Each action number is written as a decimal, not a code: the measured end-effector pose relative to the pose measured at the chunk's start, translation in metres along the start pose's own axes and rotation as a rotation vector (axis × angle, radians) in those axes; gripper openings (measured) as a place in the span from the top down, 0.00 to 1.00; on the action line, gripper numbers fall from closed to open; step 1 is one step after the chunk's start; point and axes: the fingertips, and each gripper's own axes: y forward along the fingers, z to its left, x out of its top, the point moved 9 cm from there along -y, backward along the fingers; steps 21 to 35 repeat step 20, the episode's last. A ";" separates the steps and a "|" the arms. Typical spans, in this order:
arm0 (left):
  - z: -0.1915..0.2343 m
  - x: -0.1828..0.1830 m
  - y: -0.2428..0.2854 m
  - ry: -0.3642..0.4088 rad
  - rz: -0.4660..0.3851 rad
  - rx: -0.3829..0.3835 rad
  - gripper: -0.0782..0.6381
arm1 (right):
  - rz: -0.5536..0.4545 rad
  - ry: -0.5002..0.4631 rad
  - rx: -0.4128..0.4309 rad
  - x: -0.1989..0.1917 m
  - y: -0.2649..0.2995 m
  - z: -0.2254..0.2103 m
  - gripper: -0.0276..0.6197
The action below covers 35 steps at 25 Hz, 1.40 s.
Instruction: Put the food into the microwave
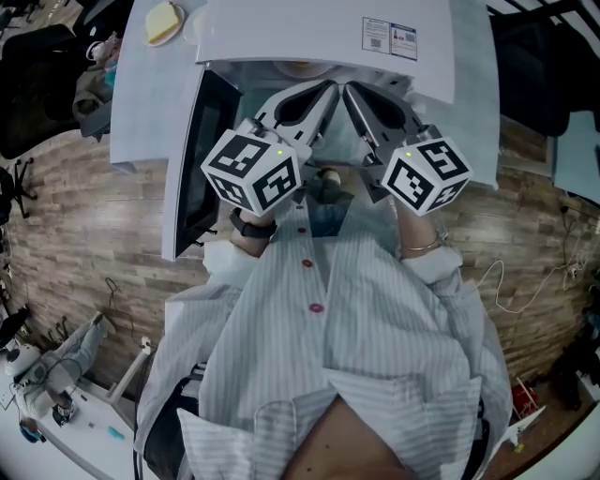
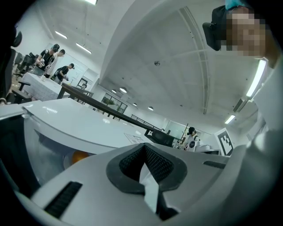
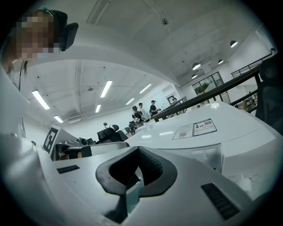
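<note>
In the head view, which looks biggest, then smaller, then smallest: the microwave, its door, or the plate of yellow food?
1. microwave
2. door, open
3. plate of yellow food, though it sits farther away

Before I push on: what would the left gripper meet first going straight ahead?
Probably the microwave: the left gripper points at its open front, just under the top edge. Whether it clears that edge into the cavity is unclear.

A pale wood-plank floor point(image 1: 66, 216) spread around a white table point(image 1: 136, 112) with a dark chair point(image 1: 37, 84) near it, while long strip lights point(image 3: 105, 88) shone from the white ceiling point(image 2: 168, 57) above a dark railing point(image 2: 101, 105) and distant glazed windows point(image 3: 205, 83).
</note>
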 end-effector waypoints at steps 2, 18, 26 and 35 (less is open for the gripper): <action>-0.001 0.000 0.000 0.000 0.001 0.000 0.88 | 0.000 0.005 0.000 -0.001 -0.001 0.000 0.91; -0.001 0.000 -0.001 0.005 0.025 -0.020 0.88 | -0.016 0.034 0.012 -0.004 -0.005 0.001 0.91; 0.001 0.006 0.002 0.015 0.042 -0.053 0.88 | -0.021 0.034 0.014 -0.002 -0.004 0.001 0.91; 0.001 0.006 0.002 0.015 0.042 -0.053 0.88 | -0.021 0.034 0.014 -0.002 -0.004 0.001 0.91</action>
